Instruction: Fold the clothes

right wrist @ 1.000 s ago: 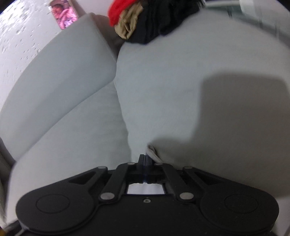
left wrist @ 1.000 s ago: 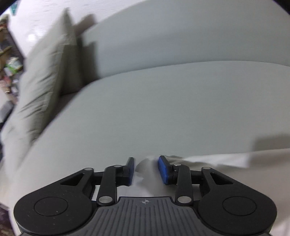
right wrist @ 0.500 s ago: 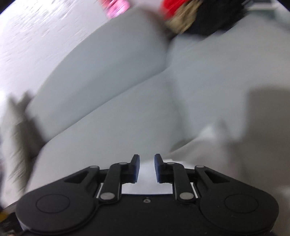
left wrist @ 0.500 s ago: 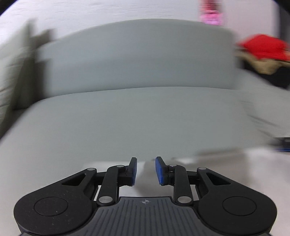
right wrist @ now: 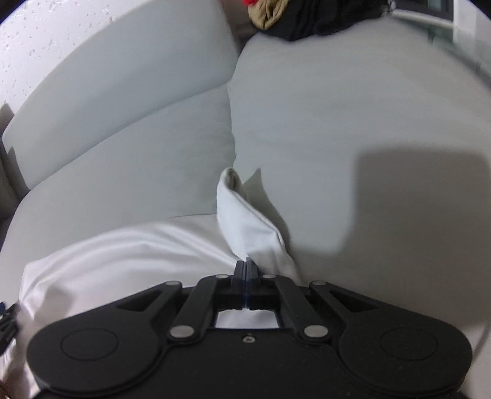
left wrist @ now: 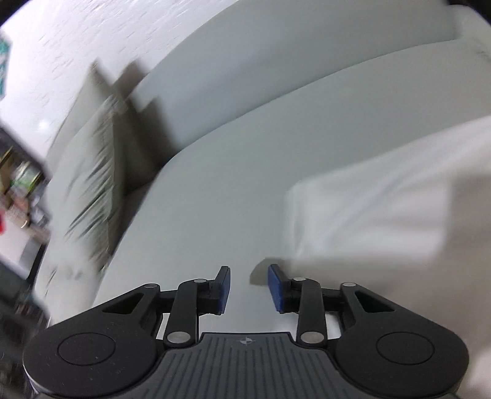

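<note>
R gripper: jaws pressed together, pinching a fold of the white garment. Cloth bunches right at the blue pad tips and rises ahead of the jaws as a narrow peaked flap, its hemmed end pointing away from the gripper. Rest of the garment spreads to the left of and below the jaws, lying flat w/ soft wrinkles on the sofa seat. A bit of white cloth also shows through the gap behind the jaws.

Ahead and right of the jaws: second grey seat cushion, w/ a dark shadow on it to the right. Seam between the two cushions runs straight ahead of the jaws. Far ahead, at the top edge, a pile of other clothes – black, tan, a bit of red – well apart from the white piece. Backrest sits ahead-left.

L gripper: jaws partly apart, having just widened a little, nothing between them; only bare grey seat shows in the gap. White garment lies just right of the right pad, its near corner very close to that pad; contact can't be told, view is blurred. Left of the jaws a grey-beige throw pillow leans at the sofa end. Ahead: backrest, then white wall. Far left edge: blurred shelf clutter, unreadable.
</note>
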Demonstrator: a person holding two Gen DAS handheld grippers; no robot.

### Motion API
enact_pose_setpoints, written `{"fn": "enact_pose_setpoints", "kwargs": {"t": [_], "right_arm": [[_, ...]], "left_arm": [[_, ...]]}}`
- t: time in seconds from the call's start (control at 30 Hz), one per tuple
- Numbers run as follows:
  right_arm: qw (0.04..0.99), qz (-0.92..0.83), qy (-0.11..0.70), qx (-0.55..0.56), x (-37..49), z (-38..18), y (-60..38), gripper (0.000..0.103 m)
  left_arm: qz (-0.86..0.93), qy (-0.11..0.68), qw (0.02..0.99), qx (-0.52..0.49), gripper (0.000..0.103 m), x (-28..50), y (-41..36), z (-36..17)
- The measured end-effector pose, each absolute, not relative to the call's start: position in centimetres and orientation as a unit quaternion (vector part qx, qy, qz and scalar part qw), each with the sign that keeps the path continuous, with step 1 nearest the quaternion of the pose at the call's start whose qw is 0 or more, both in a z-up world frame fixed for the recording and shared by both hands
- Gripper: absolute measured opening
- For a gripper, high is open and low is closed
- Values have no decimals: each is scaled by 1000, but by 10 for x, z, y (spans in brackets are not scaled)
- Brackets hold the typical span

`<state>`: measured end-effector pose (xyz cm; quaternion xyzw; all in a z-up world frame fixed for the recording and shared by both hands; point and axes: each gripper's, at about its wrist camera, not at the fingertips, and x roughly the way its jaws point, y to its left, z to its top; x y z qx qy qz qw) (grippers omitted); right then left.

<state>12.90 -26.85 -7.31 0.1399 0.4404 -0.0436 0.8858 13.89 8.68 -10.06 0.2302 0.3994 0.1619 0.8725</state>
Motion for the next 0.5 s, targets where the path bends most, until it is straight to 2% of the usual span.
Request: {"fn": "enact_pose_setpoints", "kwargs": {"t": [0.07, 0.1, 0.13, 0.27, 0.4, 0.47, 0.5], "right_arm": [[903, -40, 415, 102, 110, -60, -253, 14], [910, -28, 403, 96, 100, -55, -245, 28], [915, -10, 392, 97, 90, -51, -236, 31], [916, 75, 378, 109, 64, -51, -203, 31], [901, 147, 398, 93, 45, -63, -176, 30], [904, 126, 405, 45, 34, -61, -173, 21], [906, 114, 408, 19, 29, -59, -172, 9]], "left_arm": [[137, 382, 894, 188, 31, 123, 91, -86], [113, 368, 907, 172, 32, 113, 88, -79], [89, 353, 918, 156, 32, 102, 85, -71], [-7, 324, 934, 151, 33, 62, 54, -65], [-52, 345, 911, 220, 35, 46, 6, -85], [-16, 361, 895, 262, 35, 38, 2, -93], [3, 366, 887, 281, 35, 34, 1, -95]]}}
